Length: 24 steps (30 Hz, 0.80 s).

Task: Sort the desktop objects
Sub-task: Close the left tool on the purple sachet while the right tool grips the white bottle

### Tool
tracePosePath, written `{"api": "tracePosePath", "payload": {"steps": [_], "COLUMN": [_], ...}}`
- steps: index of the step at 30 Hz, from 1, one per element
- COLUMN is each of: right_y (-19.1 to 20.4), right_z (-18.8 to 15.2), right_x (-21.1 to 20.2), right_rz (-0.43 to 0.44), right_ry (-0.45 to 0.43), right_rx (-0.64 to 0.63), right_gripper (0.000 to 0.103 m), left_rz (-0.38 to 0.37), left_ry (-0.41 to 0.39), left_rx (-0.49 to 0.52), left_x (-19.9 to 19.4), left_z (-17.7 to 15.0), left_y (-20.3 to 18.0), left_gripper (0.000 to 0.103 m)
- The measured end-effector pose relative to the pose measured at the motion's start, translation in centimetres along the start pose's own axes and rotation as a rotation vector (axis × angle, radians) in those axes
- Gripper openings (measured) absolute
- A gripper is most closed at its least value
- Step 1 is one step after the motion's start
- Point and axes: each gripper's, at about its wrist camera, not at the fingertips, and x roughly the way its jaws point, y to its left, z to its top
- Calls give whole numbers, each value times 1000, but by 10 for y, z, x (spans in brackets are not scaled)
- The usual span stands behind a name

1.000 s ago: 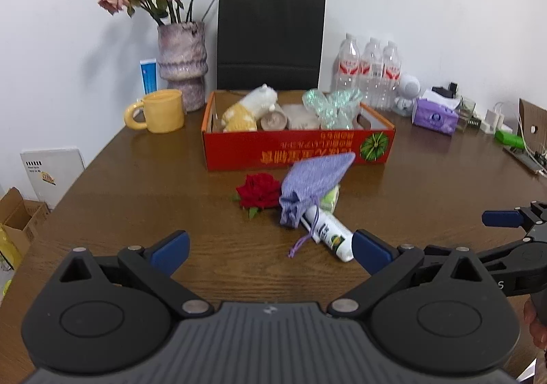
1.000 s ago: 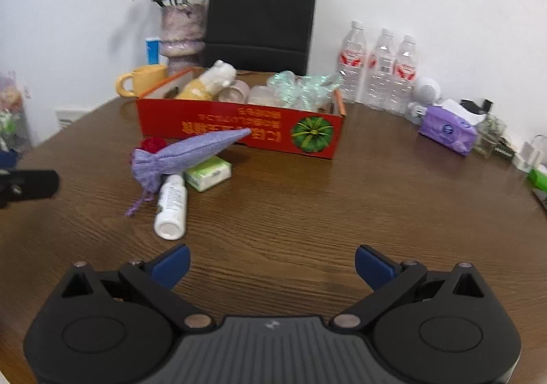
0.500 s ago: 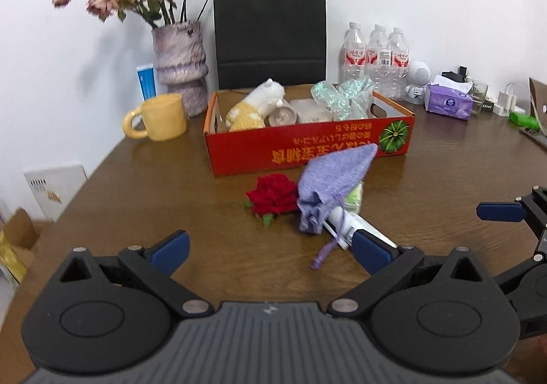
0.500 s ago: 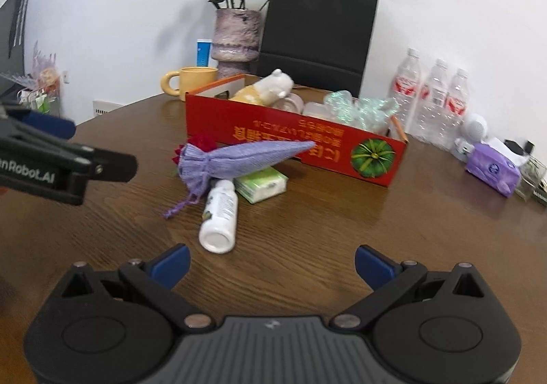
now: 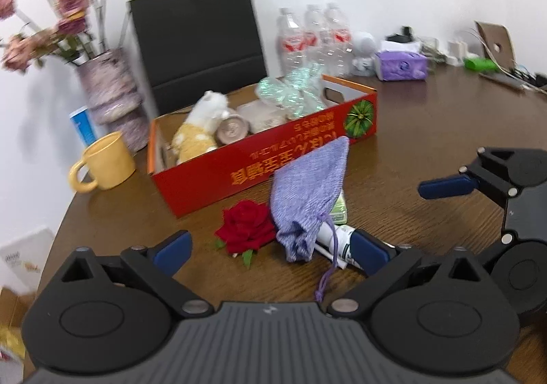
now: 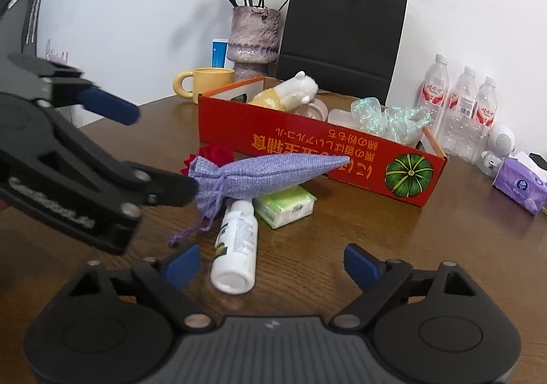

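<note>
A purple knitted pouch (image 5: 309, 192) leans against the red cardboard box (image 5: 218, 175), lying over a white bottle (image 6: 236, 243) and a green tissue pack (image 6: 285, 206). A red rose (image 5: 248, 226) lies left of the pouch. The box holds a plush toy (image 5: 201, 131), a tape roll (image 5: 232, 129) and a shiny bag (image 5: 290, 93). My left gripper (image 5: 270, 252) is open and empty, just short of the rose and pouch. My right gripper (image 6: 271, 264) is open and empty, its jaws on either side of the bottle's near end.
A yellow mug (image 5: 106, 161), a flower vase (image 5: 112, 100) and a black paper bag (image 5: 198, 35) stand behind the box. Water bottles (image 6: 461, 114), a purple tissue pack (image 6: 521, 184) and a small white robot toy (image 6: 499, 148) stand at the right.
Both grippers have moved forward toward the pile in front of the box. The left gripper has swung right. Both stay open.
</note>
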Motion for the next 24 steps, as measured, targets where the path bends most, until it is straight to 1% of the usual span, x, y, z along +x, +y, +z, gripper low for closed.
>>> {"api": "tracePosePath", "payload": {"steps": [2,4,5,7,9,11,13,14,15,16,18,20,21,23,24], "right_y": [-1,-1,-1,0,2,1,0,-1,-1,-1,-2,-3,-3,-4,-7], "right_z": [1,1,1,1,1,1,2,2,3,3,3,3,4,4,5], "right_x": [3,7,9,13,17,19,19,20,20,20,20,20,20,20,21], "right_rz": [10,29,35,45,54,58,72,78,82,90,110,128,134,149,165], "right_ry": [5,15,21,31,39,38,41,41,41,42,45,51,54,62,70], "right_rx": [2,-7,-19,-49,-84,-96,-100,-103,-106,-105,-102,-95,-91,-73,-48], "right_gripper": [83,80,78,73,62,57,56,56,55,53,43,36,33,29,27], "left_rz": [-25,-65,-81,-103,-119,-126,-132,-135,-139,-142,-149,-156,-159,-166,-169], "left_ry": [14,30,32,20,8,9,10,6,2,-1,-9,-16,-20,-27,-31], "left_rx": [13,28,41,80,133,178,203,211,219,227,243,259,267,283,291], "left_x": [10,21,25,29,31,34,37,38,39,40,41,43,44,45,46], "left_z": [2,3,3,2,1,-1,-1,-2,-2,-3,-4,-5,-6,-7,-7], "left_y": [3,6,7,8,6,4,2,1,0,-1,-3,-5,-6,-8,-9], "left_gripper": [83,74,72,71,69,61,58,51,48,43,39,32,32,31,29]}}
